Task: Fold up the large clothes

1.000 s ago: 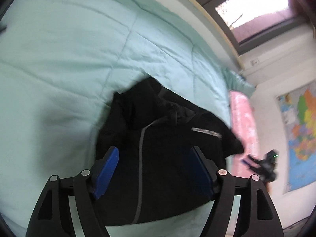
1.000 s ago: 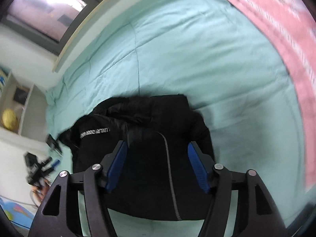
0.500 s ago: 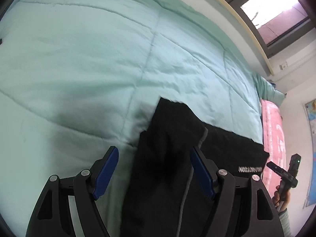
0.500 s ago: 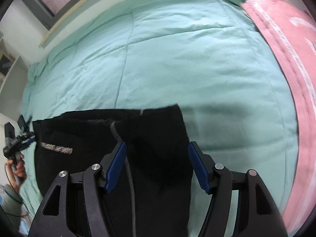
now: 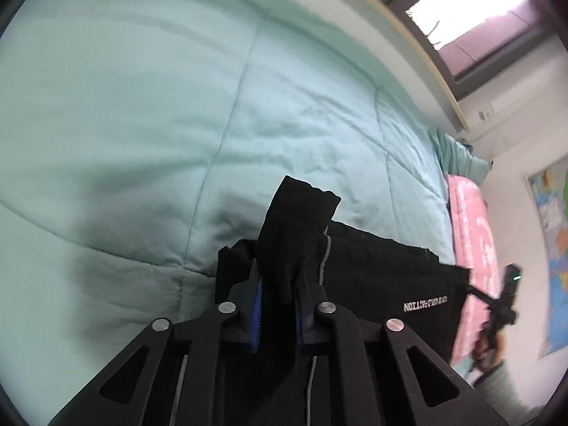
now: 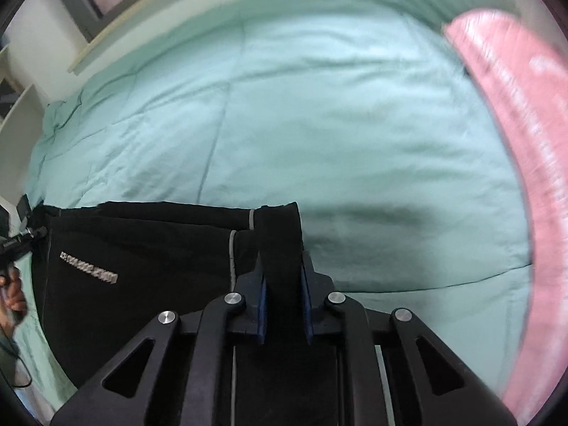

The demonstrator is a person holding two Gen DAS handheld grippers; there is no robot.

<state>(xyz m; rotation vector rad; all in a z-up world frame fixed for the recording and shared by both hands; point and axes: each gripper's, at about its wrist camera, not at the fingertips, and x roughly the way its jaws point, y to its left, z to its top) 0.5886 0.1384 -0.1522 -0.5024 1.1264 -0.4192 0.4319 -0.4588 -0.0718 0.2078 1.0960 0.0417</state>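
Wall map [image 5: 553, 248] beyond left tongs [image 5: 277, 305]

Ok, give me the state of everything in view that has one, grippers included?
Left gripper: just closed, shut on the black garment's edge.
Right gripper: just closed, shut on the same garment.
Black garment: partly folded, lying on the quilt.
Green quilt: spread flat.
Pink blanket: along the quilt's edge.

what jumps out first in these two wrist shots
A black garment lies on a mint-green quilt, each gripper pinching a bunched corner: the left gripper and the right gripper, both just closed. A pink blanket runs along the quilt's right edge.
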